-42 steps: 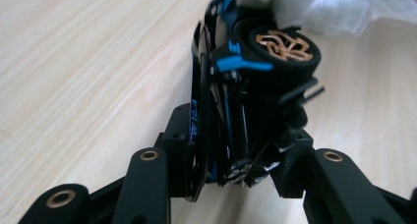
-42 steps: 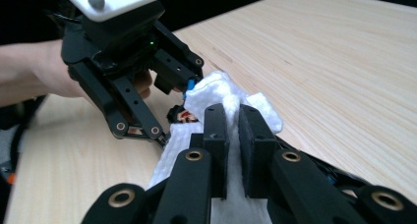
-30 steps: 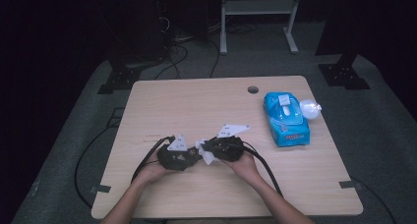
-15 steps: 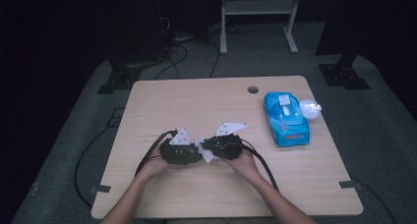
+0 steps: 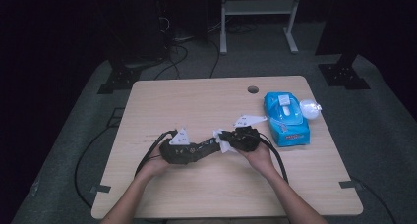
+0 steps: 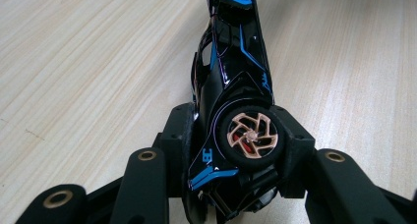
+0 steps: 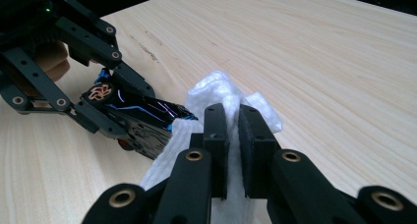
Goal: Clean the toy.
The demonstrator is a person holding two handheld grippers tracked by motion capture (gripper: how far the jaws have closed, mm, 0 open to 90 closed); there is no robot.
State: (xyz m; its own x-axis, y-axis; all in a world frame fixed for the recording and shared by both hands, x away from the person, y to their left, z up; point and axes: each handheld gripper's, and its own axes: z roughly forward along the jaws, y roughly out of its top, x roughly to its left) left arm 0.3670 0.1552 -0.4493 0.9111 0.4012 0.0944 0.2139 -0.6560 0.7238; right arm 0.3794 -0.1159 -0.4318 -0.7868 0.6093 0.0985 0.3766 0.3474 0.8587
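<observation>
the left gripper [image 5: 209, 146] is clamped on a black toy car [image 6: 231, 111], its jaws having just tightened on the car's rear. beside the car's nose, the right gripper [image 7: 232, 135] pinches a white wipe [image 7: 216, 94] against it. beyond the car lies a blue wipes pack [image 5: 285, 117] on the table [image 5: 196, 101].

The left gripper [image 6: 231, 150] clamps its two black pads [image 6: 295, 145] on the rear of a glossy black toy car [image 6: 231, 81] with blue stripes. The car lies on its side, one copper-spoked wheel [image 6: 248, 135] facing up, nose pointing away over the pale wooden table [image 6: 88, 62].
</observation>
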